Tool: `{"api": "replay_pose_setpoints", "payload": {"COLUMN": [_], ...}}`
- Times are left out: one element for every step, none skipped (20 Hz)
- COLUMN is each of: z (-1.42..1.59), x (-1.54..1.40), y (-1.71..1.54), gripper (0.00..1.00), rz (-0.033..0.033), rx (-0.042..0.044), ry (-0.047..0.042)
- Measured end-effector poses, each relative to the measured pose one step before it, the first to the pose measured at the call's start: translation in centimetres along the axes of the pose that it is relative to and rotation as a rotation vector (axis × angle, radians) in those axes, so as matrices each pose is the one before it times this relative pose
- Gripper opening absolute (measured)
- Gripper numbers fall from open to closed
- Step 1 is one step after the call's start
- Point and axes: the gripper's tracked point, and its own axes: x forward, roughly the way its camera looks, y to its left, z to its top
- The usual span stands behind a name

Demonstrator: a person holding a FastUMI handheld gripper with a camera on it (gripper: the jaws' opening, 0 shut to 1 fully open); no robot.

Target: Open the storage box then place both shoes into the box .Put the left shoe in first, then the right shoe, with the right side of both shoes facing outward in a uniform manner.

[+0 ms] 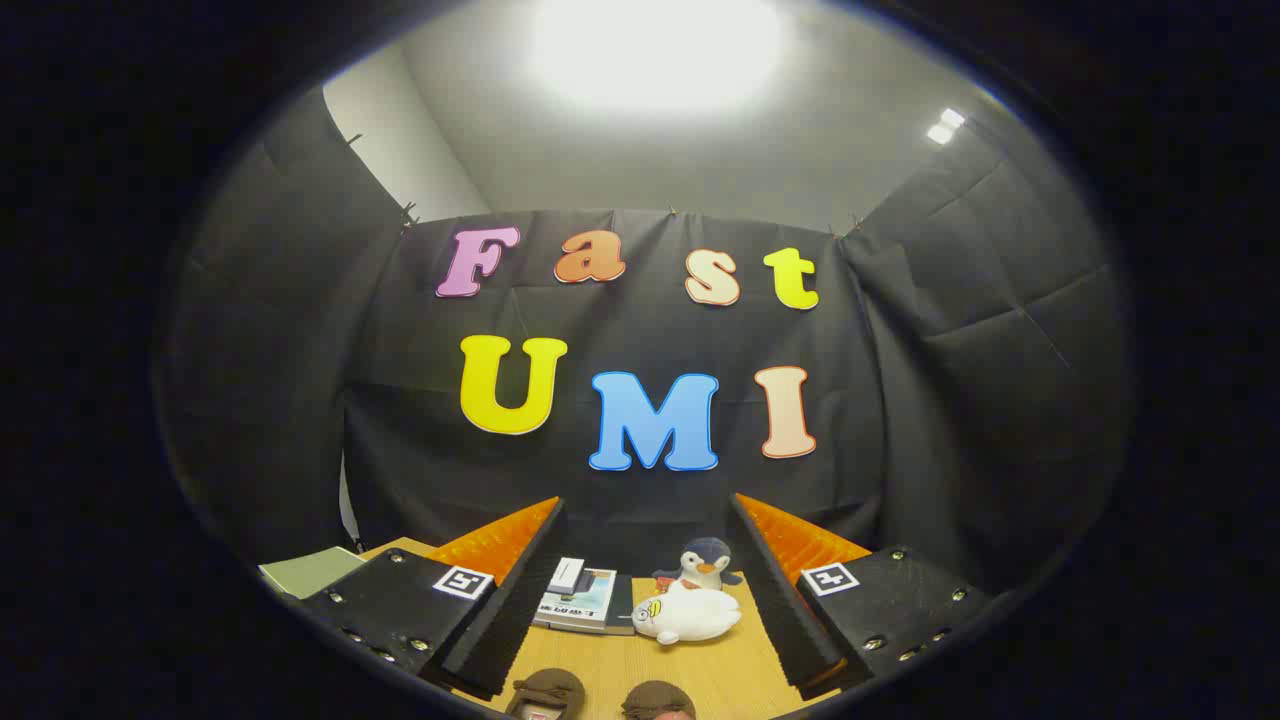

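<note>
The table (740, 670) was seen stretching ahead, with the gripper (640, 585) held wide open over it, nothing gripped. Books (578, 598) and two plush toys (690, 600) were spotted beyond the fingers, and both shoes (600, 697) were found right between them, up close.

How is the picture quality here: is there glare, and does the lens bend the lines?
In the gripper view, the ceiling light is blown out to white glare; the fisheye bends the booth wall; the open gripper, table and two plush toys stay evenly lit and sharp.
</note>
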Motion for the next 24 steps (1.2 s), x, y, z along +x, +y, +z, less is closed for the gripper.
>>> {"api": "replay_pose_setpoints", "payload": {"z": [-0.094, -0.152, -0.217, -0.197, -0.258, -0.578, -0.397, -0.148, 0.081, -0.039, -0.174, -0.353, -0.303, -0.147, 0.005, 0.044, 0.153, 0.161, -0.018, -0.328, -0.282, -0.288, -0.457, -0.666], "x": [0.028, -0.001, 0.018, 0.063, 0.134, 0.016, -0.070, -0.189, -0.084, 0.011, -0.014, -0.022, 0.060, -0.019, 0.025, -0.074, -0.006, 0.124, 0.020, 0.019, -0.020, -0.104, -0.063, -0.012], "y": [0.052, 0.087, 0.060, 0.002, -0.013, 0.027, -0.114, -0.479, -0.315, -0.112, -0.037, 0.071, 0.095, -0.019, -0.047, 0.014, 0.220, 0.411, 0.505, 0.381, 0.373, 0.549, 0.407, 0.134], "gripper": [0.97, 0.97, 0.96, 0.96, 0.96, 0.96, 0.97, 0.97, 0.97, 0.97, 0.97, 0.97, 0.97, 0.97, 0.97, 0.97, 0.96, 0.97, 0.97, 0.97, 0.97, 0.97, 0.97, 0.97], "rz": [0.00013, 0.00264, 0.00199, 0.00246, 0.00102, -0.00266, -0.00423, -0.00571, -0.00805, -0.00410, 0.00026, 0.00411, 0.00593, 0.00251, 0.00008, -0.00051, 0.00576, 0.01072, 0.01508, 0.01403, 0.01692, 0.01622, 0.01209, 0.00344], "rx": [0.00686, 0.00973, 0.00989, 0.00661, 0.00086, -0.00210, 0.00365, 0.00794, 0.00881, 0.00715, 0.00239, -0.00115, -0.00351, -0.00481, -0.00400, -0.00052, 0.00366, 0.00292, 0.00351, 0.00605, 0.01155, 0.01664, 0.01905, 0.02054], "ry": [-0.00464, -0.00146, -0.00002, -0.00171, 0.00271, 0.01585, 0.01507, 0.00413, -0.00063, -0.00071, 0.00358, 0.00759, 0.00779, 0.00677, 0.00199, -0.00264, -0.00744, -0.00738, -0.00306, 0.00231, 0.00326, 0.00309, 0.00536, 0.00799]}}
